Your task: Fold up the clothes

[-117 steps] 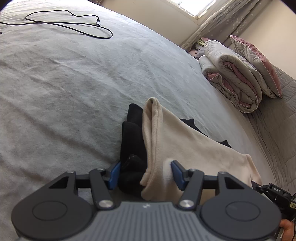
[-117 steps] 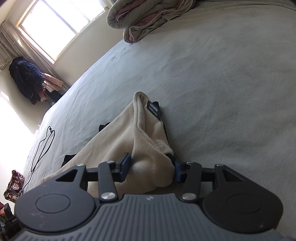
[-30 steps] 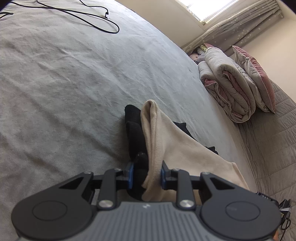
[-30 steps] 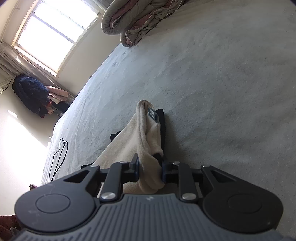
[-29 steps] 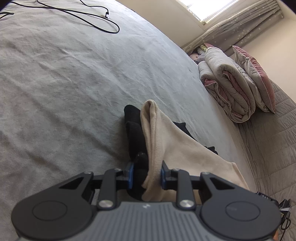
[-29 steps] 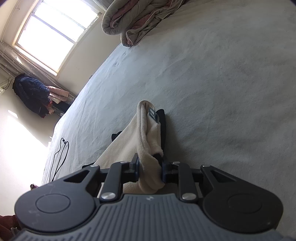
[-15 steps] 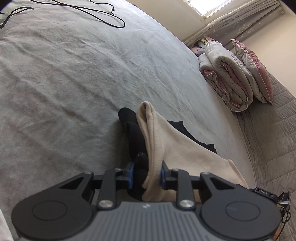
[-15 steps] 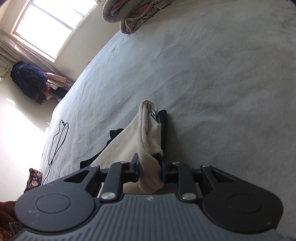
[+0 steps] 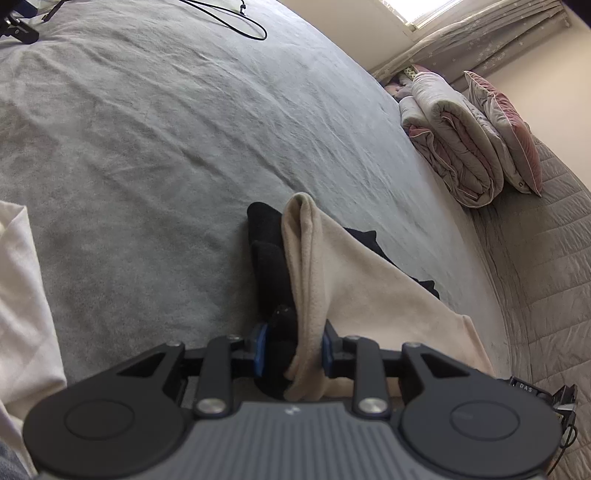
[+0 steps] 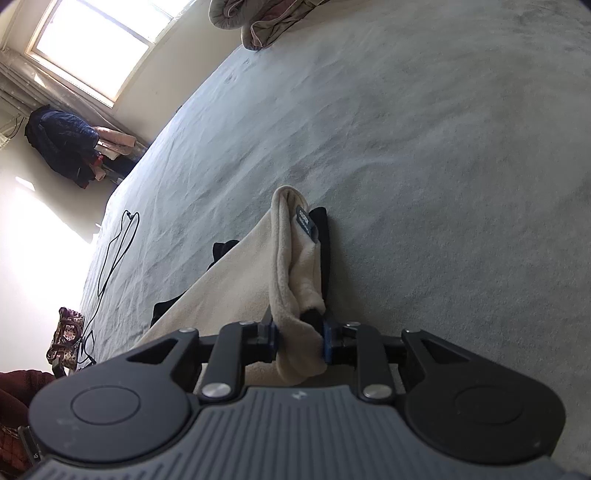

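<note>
On the grey bed (image 9: 155, 155) lies a garment with a cream fleece face and a black underside, stretched between the two tools. The left gripper (image 9: 291, 349) has its jaws around one bunched end of the cream garment (image 9: 354, 273), blue pads pressing both the black layer and the cream fold between them; the jaws are easing apart at this moment, yet the cloth sits pinched between the pads. The right gripper (image 10: 298, 341) holds the other end in the same way, its jaws also easing apart with a thick roll of the cream fleece (image 10: 291, 266) between them, a dark label (image 10: 306, 219) showing near the fold's far tip. From each grip the cloth runs forward as a raised ridge and rests on the bed. A black cable (image 9: 236, 20) lies well apart on the bed, and a rolled quilt (image 9: 454, 147) sits by the wall under the window.
</note>
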{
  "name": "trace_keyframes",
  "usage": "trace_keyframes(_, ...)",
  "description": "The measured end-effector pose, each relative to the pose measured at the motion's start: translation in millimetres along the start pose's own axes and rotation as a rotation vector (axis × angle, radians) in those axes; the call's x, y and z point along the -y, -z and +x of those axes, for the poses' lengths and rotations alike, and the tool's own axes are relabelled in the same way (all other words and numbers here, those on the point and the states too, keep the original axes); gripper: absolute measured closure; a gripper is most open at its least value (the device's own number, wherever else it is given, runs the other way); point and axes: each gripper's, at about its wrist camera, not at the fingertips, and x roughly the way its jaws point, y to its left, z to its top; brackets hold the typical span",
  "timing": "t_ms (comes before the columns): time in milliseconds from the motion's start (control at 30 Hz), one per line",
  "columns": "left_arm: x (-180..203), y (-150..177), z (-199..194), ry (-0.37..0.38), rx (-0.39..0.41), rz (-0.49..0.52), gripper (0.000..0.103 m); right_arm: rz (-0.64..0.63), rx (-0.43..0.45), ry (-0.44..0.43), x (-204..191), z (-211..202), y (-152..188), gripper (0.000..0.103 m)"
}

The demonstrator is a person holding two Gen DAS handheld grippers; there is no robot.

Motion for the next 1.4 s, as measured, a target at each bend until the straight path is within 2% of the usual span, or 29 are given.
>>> trace_keyframes(100,-3,0,0,0.009,0.004,-0.012,0.067,-0.034,0.017,0.025,-3,-2,3,0.068)
trace_keyframes(167,-4,0,0,0.012,0.010,-0.016,0.062,-0.063,0.032,0.039,-7,-5,2,0.067)
trace_keyframes(233,-4,-1,-1,0.014,0.016,-0.015,0.051,-0.088,0.048,0.049,-11,-10,0,0.064)
trace_keyframes(300,-3,0,0,0.019,0.011,-0.014,0.048,-0.119,0.078,0.057,-15,-16,1,0.059)
trace_keyframes(433,0,2,0,0.015,0.004,-0.002,0.043,-0.191,0.131,0.063,-26,-25,4,0.057)
trace_keyframes(633,-3,4,0,0.019,0.000,-0.022,0.043,-0.329,0.181,0.043,-52,-23,15,0.057)
trace_keyframes(900,-9,7,2,0.028,0.020,-0.050,0.044,-0.442,0.163,-0.001,-79,-1,30,0.057)
trace_keyframes(1000,-11,7,4,0.035,0.028,-0.063,0.048,-0.477,0.141,-0.009,-87,7,38,0.058)
trace_keyframes(1100,-13,9,4,0.031,0.039,-0.074,0.054,-0.503,0.122,-0.031,-93,14,48,0.067)
trace_keyframes(1400,-18,14,3,0.021,0.065,-0.093,0.068,-0.583,0.043,-0.112,-117,42,81,0.077)
